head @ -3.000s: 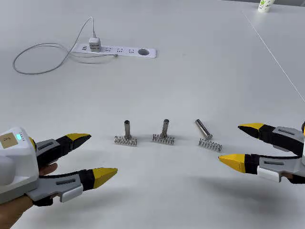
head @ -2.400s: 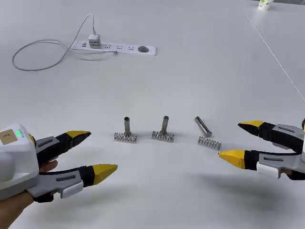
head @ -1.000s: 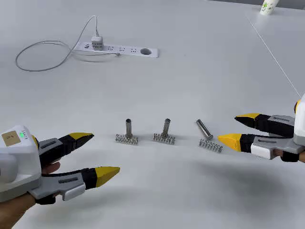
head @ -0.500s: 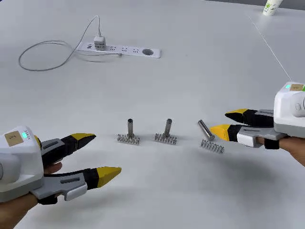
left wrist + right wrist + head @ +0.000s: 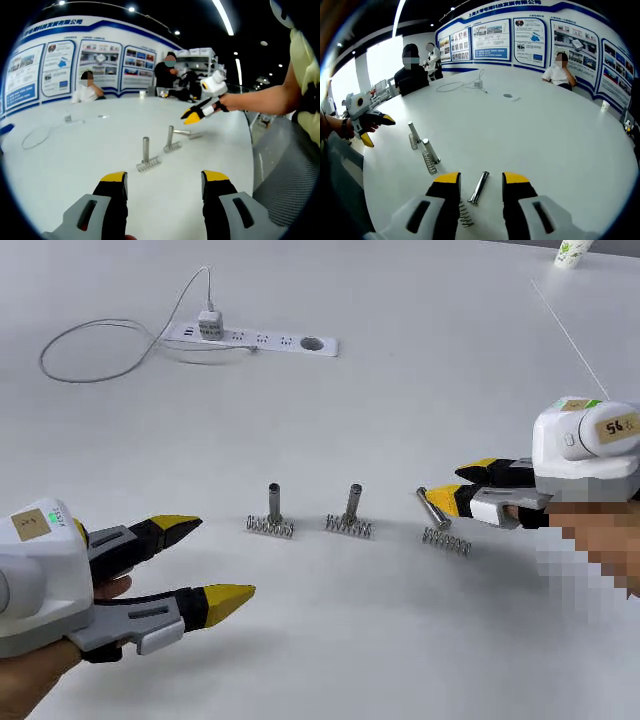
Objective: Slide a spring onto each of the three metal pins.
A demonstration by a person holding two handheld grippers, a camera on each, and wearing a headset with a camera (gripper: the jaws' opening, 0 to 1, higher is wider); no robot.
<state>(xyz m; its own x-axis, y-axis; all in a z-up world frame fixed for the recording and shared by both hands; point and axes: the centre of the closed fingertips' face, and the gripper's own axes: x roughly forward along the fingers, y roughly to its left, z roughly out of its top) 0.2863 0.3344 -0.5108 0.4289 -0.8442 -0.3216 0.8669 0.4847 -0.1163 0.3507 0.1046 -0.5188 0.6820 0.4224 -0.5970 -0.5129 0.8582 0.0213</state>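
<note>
Two metal pins stand upright on the white table, the left pin [image 5: 274, 502] and the middle pin [image 5: 353, 500], with a spring [image 5: 270, 528] and a spring [image 5: 348, 528] lying at their feet. The third pin [image 5: 432, 508] lies flat, its spring [image 5: 446, 541] just in front of it. My right gripper [image 5: 455, 483] is open, its yellow tips close to the lying pin's right side; in the right gripper view this pin [image 5: 478, 187] sits between the jaws of the right gripper [image 5: 481, 178], untouched. My left gripper [image 5: 210, 560] hovers open at the lower left, holding nothing.
A white power strip [image 5: 250, 340] with a plugged charger and looped cable lies at the far left of the table. A cup [image 5: 572, 250] stands at the far right corner. People [image 5: 413, 67] sit along the table's far edges.
My right gripper has moved left and away from me, up to the lying pin, with its jaws narrower than before. The left gripper has barely moved. Pins and springs are unmoved.
</note>
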